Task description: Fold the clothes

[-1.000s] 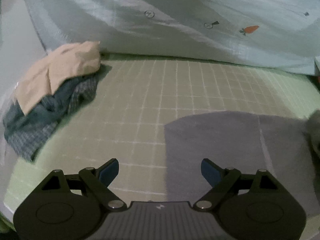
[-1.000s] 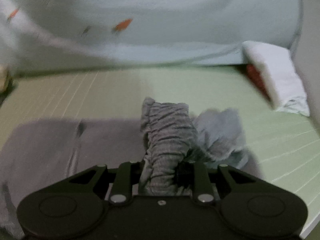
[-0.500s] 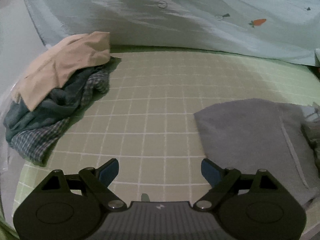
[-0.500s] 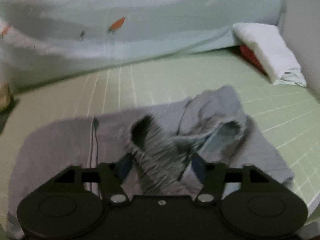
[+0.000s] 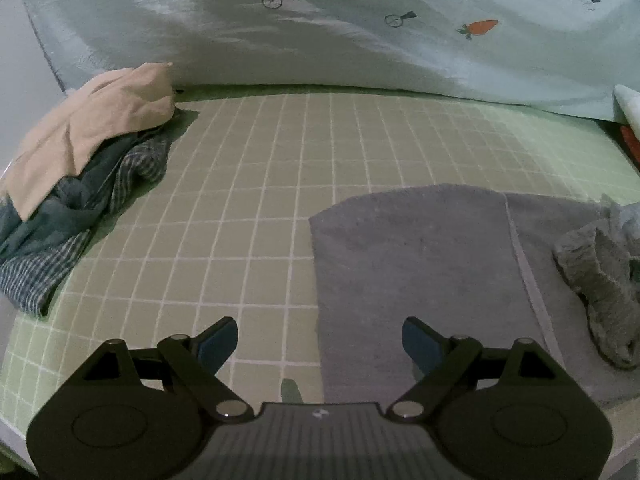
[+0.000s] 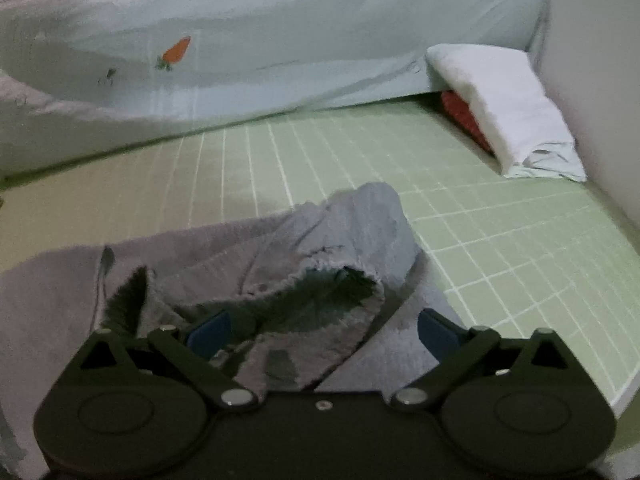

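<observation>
1. Quilt (image 5: 360, 40) with carrot print backs the green grid mat (image 5: 260, 200).
2. Grey garment (image 6: 224, 264) lies on the mat, one end bunched, cuff open.
3. Unfolded pile (image 5: 76, 184) waits well apart.
4. Right gripper (image 6: 322, 328): jaws spread over the cuff. Judgement: flatten the bunch before creasing.
5. Left gripper (image 5: 320, 340): jaws spread, empty.
6. No containers visible.

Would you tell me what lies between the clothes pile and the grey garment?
Only bare green grid sheet: in the left wrist view nothing sits between the pile and the grey garment.
</observation>
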{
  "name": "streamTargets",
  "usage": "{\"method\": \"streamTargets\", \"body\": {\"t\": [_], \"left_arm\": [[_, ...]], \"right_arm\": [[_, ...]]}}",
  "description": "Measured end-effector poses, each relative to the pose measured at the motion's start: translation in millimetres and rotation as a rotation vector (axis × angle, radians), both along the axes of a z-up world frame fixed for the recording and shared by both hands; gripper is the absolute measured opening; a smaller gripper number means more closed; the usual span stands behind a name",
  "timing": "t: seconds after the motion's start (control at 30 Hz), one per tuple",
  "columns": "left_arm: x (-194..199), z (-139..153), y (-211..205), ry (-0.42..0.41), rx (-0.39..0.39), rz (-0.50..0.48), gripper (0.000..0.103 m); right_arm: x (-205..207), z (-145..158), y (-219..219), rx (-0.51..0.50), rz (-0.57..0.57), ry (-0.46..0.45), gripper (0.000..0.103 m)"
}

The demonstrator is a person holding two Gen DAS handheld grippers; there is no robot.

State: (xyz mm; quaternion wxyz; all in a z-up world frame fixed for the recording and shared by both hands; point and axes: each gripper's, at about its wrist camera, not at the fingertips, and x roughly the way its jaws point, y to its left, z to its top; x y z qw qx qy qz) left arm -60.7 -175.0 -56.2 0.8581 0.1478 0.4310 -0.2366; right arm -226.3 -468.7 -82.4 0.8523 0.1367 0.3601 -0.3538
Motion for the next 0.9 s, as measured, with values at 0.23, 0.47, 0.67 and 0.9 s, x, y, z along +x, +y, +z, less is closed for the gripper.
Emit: {"method": "streamTargets", "body": {"t": [0.23,0.47,0.67,0.9], "left_arm": [[-9.8,0.8,-16.5,-0.001,0.017,0.071,0.089],[-7.7,-0.8,-22.6,0.000,0.013,0.094,0.089],[5.2,0.8,-14.8,-0.006,-0.003,0.104,0.089],[23.9,1.1,-7.9,-0.002,-0.009,0.092,0.089]], "right_arm": [[8.3,-15.9,-25.9,0.019,0.083,0.054,0.069],[20.8,-0.3,-25.5,-0.076,0.137,0.058,0.004],[50.7,23.0,-9.8,-0.040,0.201,-0.040,0.003],[83.2,26.2,-1.9,0.275,0.205,-0.210,0.027]]}}
